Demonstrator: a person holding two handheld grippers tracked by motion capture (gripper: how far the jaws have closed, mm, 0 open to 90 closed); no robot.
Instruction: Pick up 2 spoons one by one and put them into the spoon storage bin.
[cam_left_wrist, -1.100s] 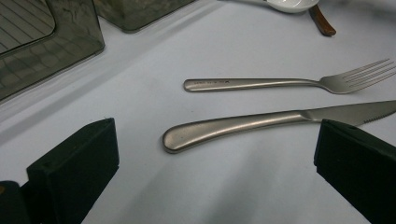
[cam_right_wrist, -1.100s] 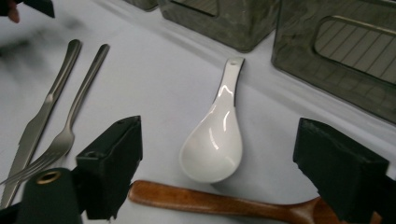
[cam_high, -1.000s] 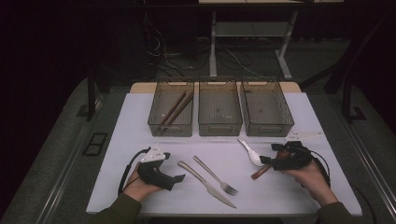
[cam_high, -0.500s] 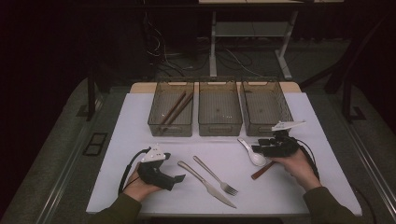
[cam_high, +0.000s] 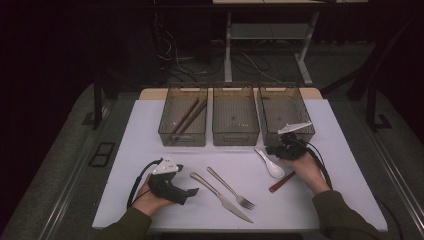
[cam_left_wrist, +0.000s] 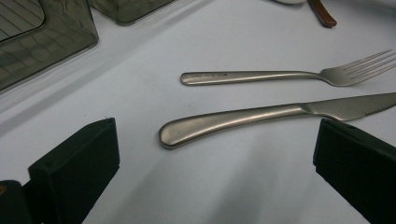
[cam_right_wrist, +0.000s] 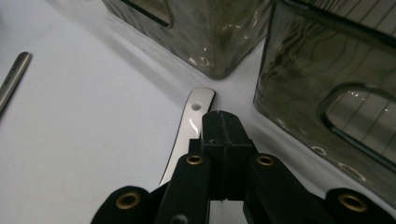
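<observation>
A white spoon (cam_high: 270, 164) lies on the white mat in front of the right bin, its handle (cam_right_wrist: 191, 120) pointing at the bins. My right gripper (cam_high: 272, 149) is low over that handle. Its jaws have just been closing, and my right gripper (cam_right_wrist: 223, 122) now has its pads pressed together with nothing between them; the handle lies just to their left. My left gripper (cam_high: 192, 191) rests on the mat at the front left, open. My left gripper (cam_left_wrist: 217, 137) has the butt of the knife (cam_left_wrist: 261, 116) between its wide jaws, untouched. The fork (cam_left_wrist: 280, 75) lies beyond it.
Three clear bins stand in a row at the back: the left bin (cam_high: 170, 132) holds brown chopsticks (cam_high: 188, 115), and the middle bin (cam_high: 235, 136) and right bin (cam_high: 304, 125) look bare. Knife (cam_high: 220, 197) and fork (cam_high: 232, 187) lie mid-mat. A brown stick (cam_high: 281, 182) lies by the right hand.
My right gripper has moved away from the front right, up the mat to the spoon's handle near the right bin, and its jaws have shut. The left gripper has stayed still.
</observation>
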